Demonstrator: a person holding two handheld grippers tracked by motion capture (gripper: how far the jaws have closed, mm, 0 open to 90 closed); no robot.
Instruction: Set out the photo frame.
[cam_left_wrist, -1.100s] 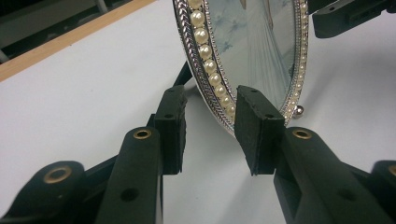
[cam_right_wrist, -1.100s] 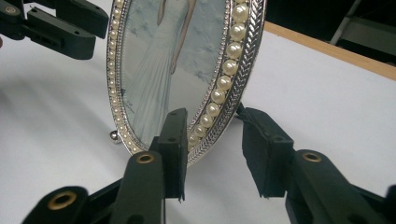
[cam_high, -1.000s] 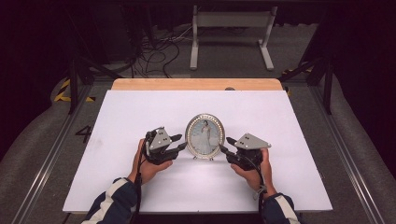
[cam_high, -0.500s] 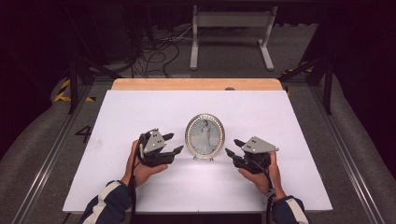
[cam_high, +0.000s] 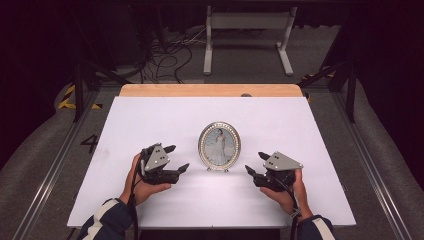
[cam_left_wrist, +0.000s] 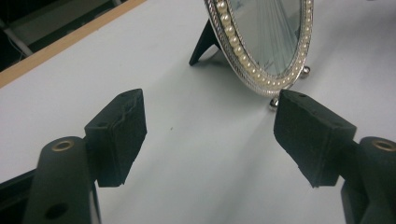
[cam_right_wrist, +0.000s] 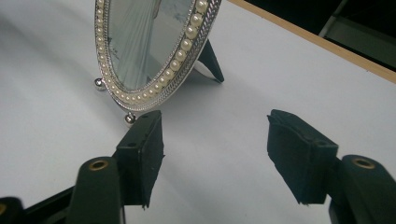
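Observation:
An oval picture frame with a pearl-studded silver rim stands upright on the white table top, propped by a dark back leg. My left gripper sits to its left, apart from it. Its jaws have just been opening and stand open with nothing between them. My right gripper rests to the right of the frame, its jaws also just opened and bare. The frame's rim fills the upper part of the left gripper view. In the right gripper view the frame stands beyond the left fingertip.
The white top sits on a wooden board whose far edge shows behind it. Beyond the table lie cables and a white metal stand on the floor. Metal rails run along both sides.
Both grippers have drawn away sideways from the picture frame, left one to the left, right one to the right, and their jaws have spread wider. The frame stays standing where it was.

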